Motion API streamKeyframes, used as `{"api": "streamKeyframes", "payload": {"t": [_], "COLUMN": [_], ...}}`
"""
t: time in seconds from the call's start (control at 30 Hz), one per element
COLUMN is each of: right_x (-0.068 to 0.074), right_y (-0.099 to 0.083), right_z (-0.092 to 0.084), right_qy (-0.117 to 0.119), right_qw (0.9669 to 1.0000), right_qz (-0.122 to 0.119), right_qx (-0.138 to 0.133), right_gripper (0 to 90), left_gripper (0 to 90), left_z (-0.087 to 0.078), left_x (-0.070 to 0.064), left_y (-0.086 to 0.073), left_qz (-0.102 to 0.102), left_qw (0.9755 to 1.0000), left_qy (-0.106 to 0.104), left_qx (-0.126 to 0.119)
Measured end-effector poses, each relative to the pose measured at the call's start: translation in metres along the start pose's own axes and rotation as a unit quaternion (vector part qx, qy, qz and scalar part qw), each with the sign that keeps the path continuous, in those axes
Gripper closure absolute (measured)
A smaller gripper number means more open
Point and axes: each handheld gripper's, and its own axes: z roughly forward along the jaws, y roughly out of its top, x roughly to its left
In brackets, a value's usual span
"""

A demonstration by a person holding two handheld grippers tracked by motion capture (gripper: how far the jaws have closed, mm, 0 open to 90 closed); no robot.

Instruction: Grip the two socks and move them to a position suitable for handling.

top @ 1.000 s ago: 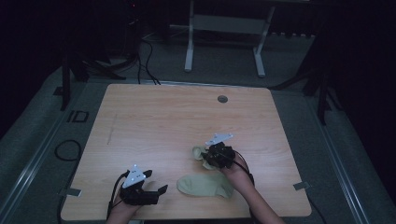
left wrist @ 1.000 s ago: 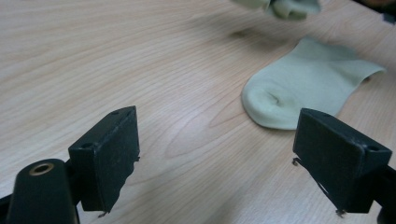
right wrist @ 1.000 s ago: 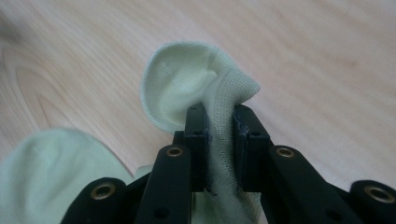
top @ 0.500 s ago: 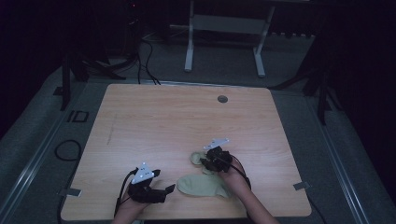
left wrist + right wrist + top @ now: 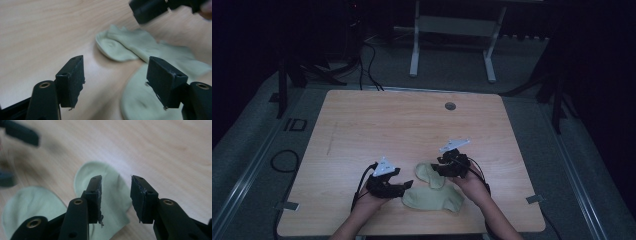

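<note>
Both socks [image 5: 432, 192] lie loose and unpaired on the worktop [image 5: 362, 125]; left tongs [image 5: 404, 189] and right tongs [image 5: 434, 169] gape, gripping nothing.

Left gripper [image 5: 408, 186]: held low at the table's near edge, jaws pointing toward the right hand, parted with nothing between the pads, just been closing. Left hand [image 5: 367, 201] behind it, forearm entering from the bottom.

Right gripper [image 5: 435, 167]: jaws pointing left and down, narrowly parted, nothing pinched, just been opening. Right hand [image 5: 472, 182] wrapped round the body, forearm angled in from below.
</note>
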Motion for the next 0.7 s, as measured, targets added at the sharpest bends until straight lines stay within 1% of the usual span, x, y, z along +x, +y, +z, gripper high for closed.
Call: {"api": "streamKeyframes", "payload": {"t": [0.07, 0.1, 0.13, 0.17, 0.23, 0.27, 0.3, 0.33, 0.37, 0.4, 0.43, 0.47, 0.5, 0.53, 0.57, 0.6, 0.63, 0.67, 0.7], "right_x": [0.001, 0.001, 0.002, 0.002, 0.002, 0.0, 0.0, -0.002, -0.003, -0.003, -0.004, -0.004, -0.004, -0.004, -0.005, -0.005, -0.005, -0.005, -0.005], "right_y": [-0.004, -0.004, -0.006, -0.009, -0.011, -0.012, -0.013, -0.014, -0.015, -0.016, -0.017, -0.017, -0.017, -0.018, -0.018, -0.019, -0.019, -0.019, -0.019], "right_z": [0.006, 0.006, 0.009, 0.015, 0.019, 0.022, 0.023, 0.025, 0.026, 0.027, 0.027, 0.027, 0.027, 0.027, 0.027, 0.027, 0.027, 0.026, 0.025], "right_qy": [0.005, 0.005, 0.007, 0.007, 0.006, 0.005, 0.005, 0.005, 0.006, 0.007, 0.005, 0.006, 0.007, 0.007, 0.007, 0.007, 0.007, 0.007, 0.007], "right_qw": [0.9999, 0.9999, 0.9998, 0.9996, 0.9993, 0.9992, 0.999, 0.999, 0.9989, 0.9988, 0.9988, 0.9989, 0.9989, 0.9989, 0.9989, 0.9989, 0.9989, 0.9989, 0.999], "right_qz": [-0.002, -0.002, -0.004, -0.009, -0.012, -0.011, -0.009, -0.008, -0.005, -0.005, -0.007, -0.006, -0.006, -0.007, -0.009, -0.009, -0.008, -0.007, -0.008], "right_qx": [0.01, 0.01, 0.017, 0.028, 0.036, 0.039, 0.043, 0.044, 0.047, 0.048, 0.048, 0.047, 0.047, 0.047, 0.046, 0.045, 0.045, 0.045, 0.044], "right_gripper": [60.0, 60.0, 59.2, 59.0, 59.3, 60.4, 61.9, 62.4, 64.3, 65.5, 68.0, 69.0, 69.4, 70.1, 70.6, 71.7, 74.3, 76.6, 81.1], "left_gripper": [31.7, 32.8, 32.8, 33.1, 36.4, 37.3, 39.5, 43.2, 44.1, 49.7, 53.4, 54.9, 59.4, 63.1, 66.2, 74.7, 79.2, 85.1, 87.6], "left_z": [0.011, 0.011, 0.02, 0.025, 0.036, 0.041, 0.046, 0.051, 0.055, 0.06, 0.062, 0.065, 0.067, 0.068, 0.07, 0.071, 0.072, 0.072, 0.072], "left_x": [0.004, 0.004, 0.007, 0.009, 0.012, 0.014, 0.015, 0.016, 0.017, 0.018, 0.018, 0.018, 0.018, 0.018, 0.017, 0.016, 0.015, 0.014, 0.013], "left_y": [0.009, 0.009, 0.015, 0.017, 0.022, 0.023, 0.024, 0.024, 0.025, 0.025, 0.025, 0.026, 0.026, 0.027, 0.028, 0.029, 0.029, 0.029, 0.029], "left_qz": [0.0, 0.0, 0.001, 0.001, -0.001, 0.0, -0.001, 0.002, 0.0, -0.007, -0.003, 0.001, 0.0, -0.004, -0.004, 0.003, 0.001, -0.006, -0.005], "left_qw": [1.0, 1.0, 0.9999, 0.9997, 0.9993, 0.9989, 0.9986, 0.9981, 0.9976, 0.997, 0.9966, 0.9962, 0.9963, 0.9963, 0.9961, 0.9959, 0.9961, 0.9964, 0.9965], "left_qy": [0.001, 0.001, 0.003, 0.006, 0.008, 0.01, 0.006, 0.009, 0.009, 0.005, 0.007, 0.011, 0.011, 0.004, 0.003, 0.004, 0.006, 0.001, 0.0], "left_qx": [0.008, 0.008, 0.016, 0.023, 0.037, 0.045, 0.053, 0.061, 0.068, 0.077, 0.082, 0.087, 0.085, 0.086, 0.088, 0.09, 0.088, 0.085, 0.084]}}
